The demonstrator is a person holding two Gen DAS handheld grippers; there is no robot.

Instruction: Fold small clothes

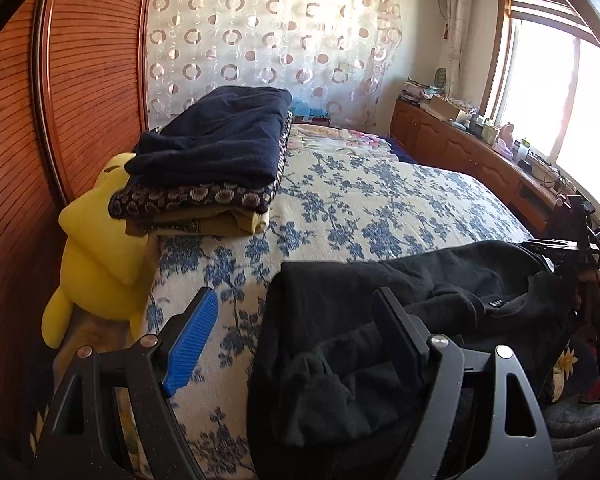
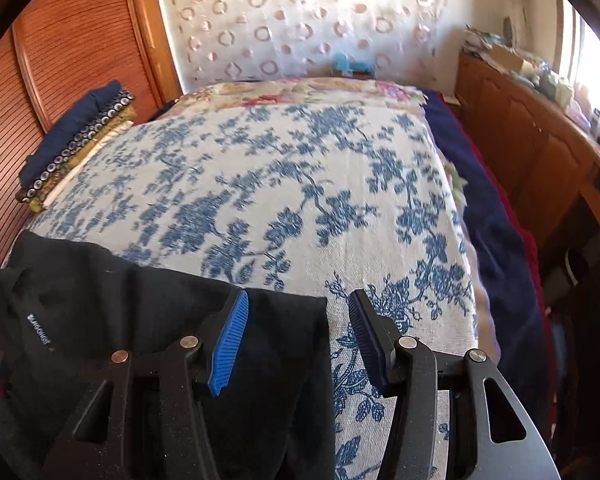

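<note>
A black garment lies crumpled on the near edge of the blue-flowered bedspread. My left gripper is open over the garment's left edge, its blue-padded fingers astride the edge. The right gripper shows at the far right of the left wrist view, beyond the garment. In the right wrist view the same garment lies at the lower left with a small white label. My right gripper is open over the garment's right edge, not gripping it.
A stack of folded clothes with a navy piece on top sits at the bed's left side, next to a yellow plush toy. A wooden wardrobe stands at the left. A cluttered wooden cabinet runs under the window at the right.
</note>
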